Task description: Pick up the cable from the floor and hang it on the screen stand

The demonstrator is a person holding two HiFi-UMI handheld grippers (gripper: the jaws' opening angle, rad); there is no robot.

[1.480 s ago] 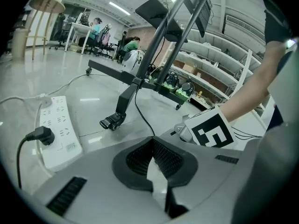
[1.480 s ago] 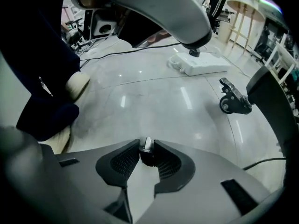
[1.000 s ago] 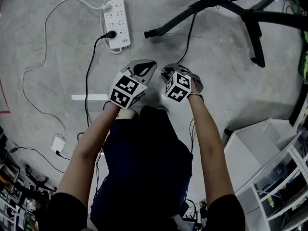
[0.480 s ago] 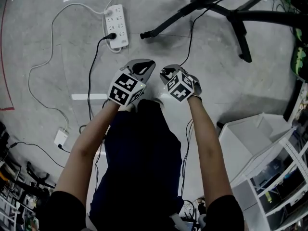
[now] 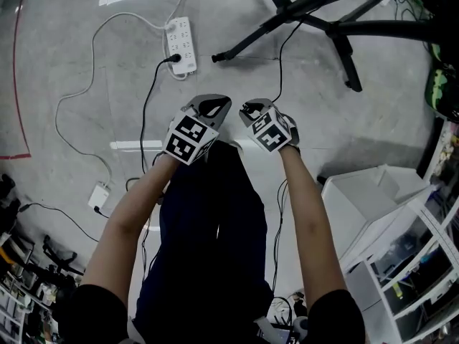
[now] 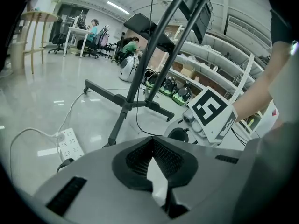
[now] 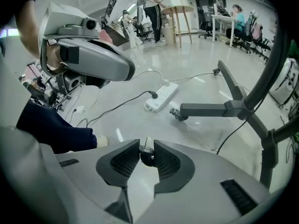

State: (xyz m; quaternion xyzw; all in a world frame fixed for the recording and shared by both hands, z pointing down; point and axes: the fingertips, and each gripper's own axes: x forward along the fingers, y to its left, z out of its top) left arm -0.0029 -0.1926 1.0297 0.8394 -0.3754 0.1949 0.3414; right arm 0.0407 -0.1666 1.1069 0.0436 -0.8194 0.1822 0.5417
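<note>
Though only its tip shows, the right gripper point(image 7: 145, 149) pinches the cable plug point(image 7: 147, 144); left gripper point(image 6: 152, 141) closed.

A thin black cable point(image 5: 280, 63) ran across the grey floor from the screen stand point(image 5: 287, 21) toward the person. Its black plug point(image 7: 147, 157), tipped with a silver connector, stood upright, pinched between the pads of the right claw point(image 7: 146, 148). The stand was black metal, with long legs point(image 7: 219, 109) splayed flat on the floor and slanting uprights rising from them.
</note>
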